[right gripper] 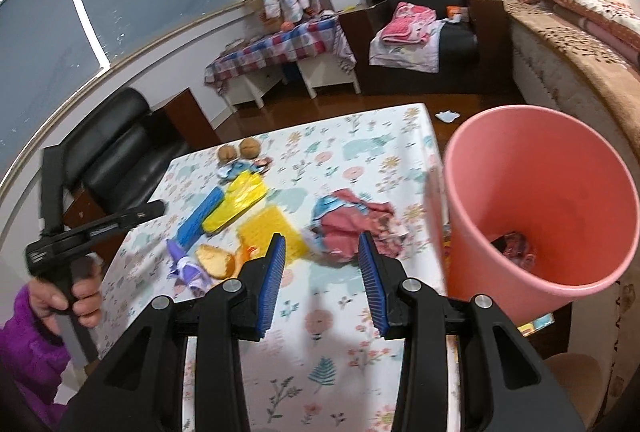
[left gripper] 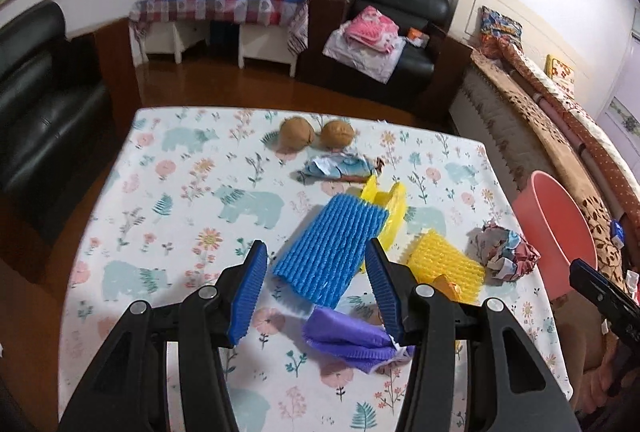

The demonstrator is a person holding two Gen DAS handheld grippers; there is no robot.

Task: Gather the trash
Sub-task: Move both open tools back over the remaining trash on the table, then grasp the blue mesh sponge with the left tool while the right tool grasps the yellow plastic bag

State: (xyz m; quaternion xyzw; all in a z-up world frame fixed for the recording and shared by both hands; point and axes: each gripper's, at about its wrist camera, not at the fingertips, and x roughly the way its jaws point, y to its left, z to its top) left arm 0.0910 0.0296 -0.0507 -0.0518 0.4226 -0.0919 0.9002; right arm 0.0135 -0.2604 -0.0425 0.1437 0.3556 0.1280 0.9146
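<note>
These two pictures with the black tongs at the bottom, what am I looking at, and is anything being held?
A person holds a hand-operated gripper in each hand, each carrying a wide-angle camera looking along its fingers. One picture is from the left gripper, the other from the right gripper. Both are open and hold nothing.

On the floral tablecloth lies trash: a blue foam sleeve, a yellow foam sleeve, a yellow plastic bag, a purple wrapper, crumpled paper and two brown nut-like things. A pink bin stands beside the table, something already inside.

Smooth plastic bin (right gripper: 472, 192); ribbed foam sleeve (left gripper: 330, 244).
</note>
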